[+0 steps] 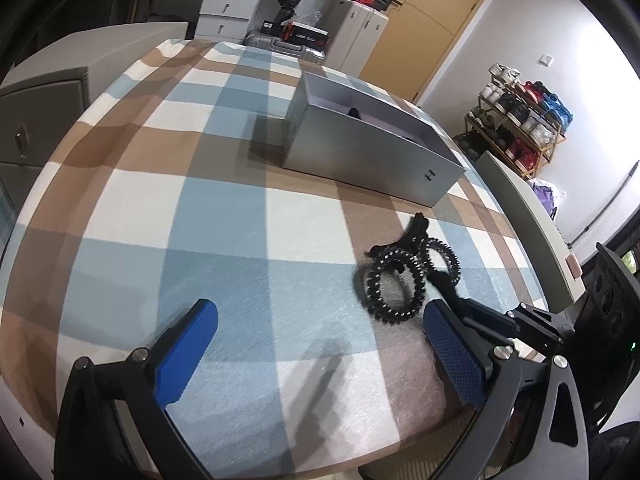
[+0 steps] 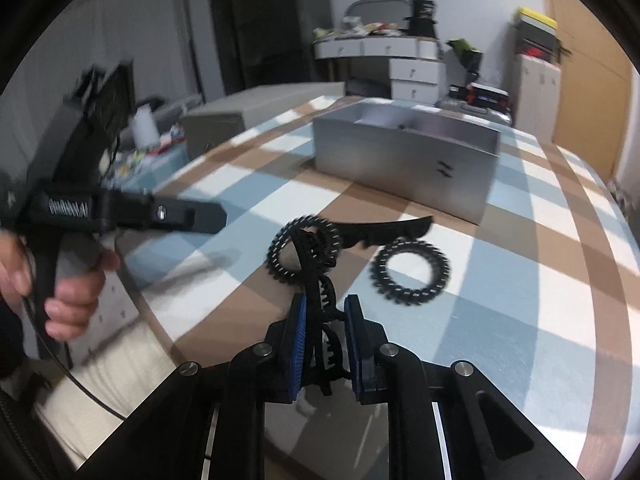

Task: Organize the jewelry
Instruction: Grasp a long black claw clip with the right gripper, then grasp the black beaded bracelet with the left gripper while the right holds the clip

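Note:
My right gripper (image 2: 326, 312) is shut on a black claw hair clip (image 2: 320, 276), held just above the checked tablecloth. A black spiral hair tie (image 2: 302, 250) hangs around the clip. A second spiral hair tie (image 2: 412, 272) lies on the cloth to its right. In the left wrist view the clip (image 1: 416, 232) and both ties (image 1: 394, 284) sit just ahead of my right-hand fingertip. My left gripper (image 1: 320, 320) is open and empty, low over the cloth. An open grey box (image 2: 404, 160) stands further back, also in the left wrist view (image 1: 372, 156), with a dark item inside.
The checked tablecloth (image 1: 224, 216) covers the table. The right gripper's body (image 1: 600, 320) sits at the right edge of the left wrist view. The left gripper and the hand holding it (image 2: 72, 240) are at left. Grey cabinets, drawers and a shoe rack (image 1: 520, 128) stand around the table.

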Available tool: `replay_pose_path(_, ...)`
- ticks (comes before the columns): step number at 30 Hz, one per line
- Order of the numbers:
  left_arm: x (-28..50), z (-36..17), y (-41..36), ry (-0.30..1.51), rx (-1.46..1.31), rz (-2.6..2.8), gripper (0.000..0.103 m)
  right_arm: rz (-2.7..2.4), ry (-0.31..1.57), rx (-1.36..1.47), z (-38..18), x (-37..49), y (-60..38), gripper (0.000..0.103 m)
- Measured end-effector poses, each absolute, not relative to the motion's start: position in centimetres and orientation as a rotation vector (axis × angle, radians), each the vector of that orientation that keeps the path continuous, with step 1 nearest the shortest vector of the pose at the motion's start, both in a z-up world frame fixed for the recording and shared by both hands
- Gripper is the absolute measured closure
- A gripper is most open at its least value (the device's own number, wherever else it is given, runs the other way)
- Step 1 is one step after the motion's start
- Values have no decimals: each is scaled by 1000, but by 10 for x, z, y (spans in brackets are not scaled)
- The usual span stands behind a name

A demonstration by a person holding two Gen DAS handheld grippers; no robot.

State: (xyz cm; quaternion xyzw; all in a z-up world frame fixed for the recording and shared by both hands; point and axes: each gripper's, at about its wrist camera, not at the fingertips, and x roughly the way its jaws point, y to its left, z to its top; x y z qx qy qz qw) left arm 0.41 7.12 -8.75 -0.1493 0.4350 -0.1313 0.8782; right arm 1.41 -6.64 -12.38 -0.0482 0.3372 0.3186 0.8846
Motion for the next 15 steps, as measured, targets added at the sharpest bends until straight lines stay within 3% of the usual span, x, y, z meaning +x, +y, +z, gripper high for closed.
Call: replay_pose_path(15, 35, -90, 16, 963, -188, -430, 3, 551, 627, 73, -105, 20, -118, 85)
